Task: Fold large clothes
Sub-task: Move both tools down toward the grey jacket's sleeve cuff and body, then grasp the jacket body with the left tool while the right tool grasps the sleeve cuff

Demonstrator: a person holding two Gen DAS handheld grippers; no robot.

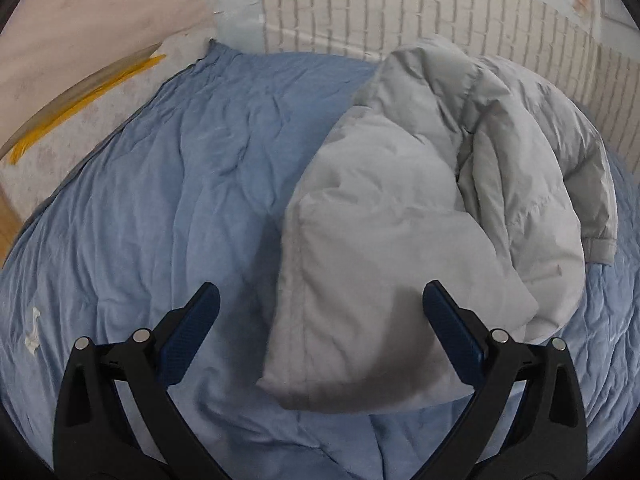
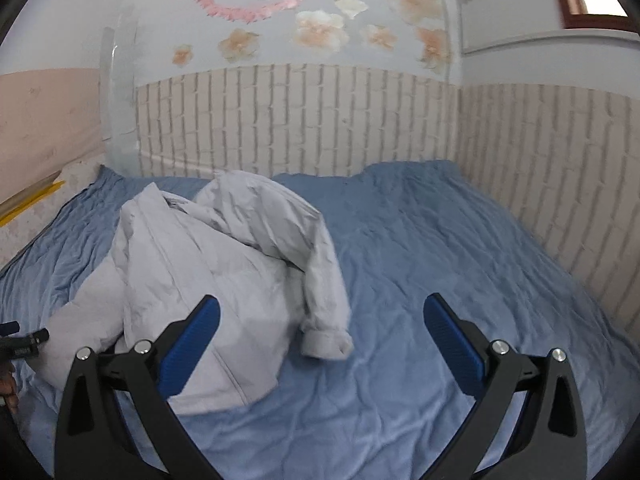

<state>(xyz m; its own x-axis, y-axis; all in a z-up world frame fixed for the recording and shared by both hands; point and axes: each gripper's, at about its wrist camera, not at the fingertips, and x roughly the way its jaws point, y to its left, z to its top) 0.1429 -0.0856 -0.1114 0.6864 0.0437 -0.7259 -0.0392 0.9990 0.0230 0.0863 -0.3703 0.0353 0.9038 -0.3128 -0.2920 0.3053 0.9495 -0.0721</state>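
A light grey puffy jacket lies crumpled on a blue bedsheet. In the left wrist view its folded body is in front and a sleeve with a cuff hangs at the right. My left gripper is open and empty, above the jacket's near edge. In the right wrist view the jacket lies at the left, its sleeve cuff pointing toward me. My right gripper is open and empty, above the sheet just right of the cuff.
The bed stands in a corner with brick-pattern walls behind and to the right. A bare mattress edge with yellow tape shows at the left. Part of the other gripper shows at the left edge of the right wrist view.
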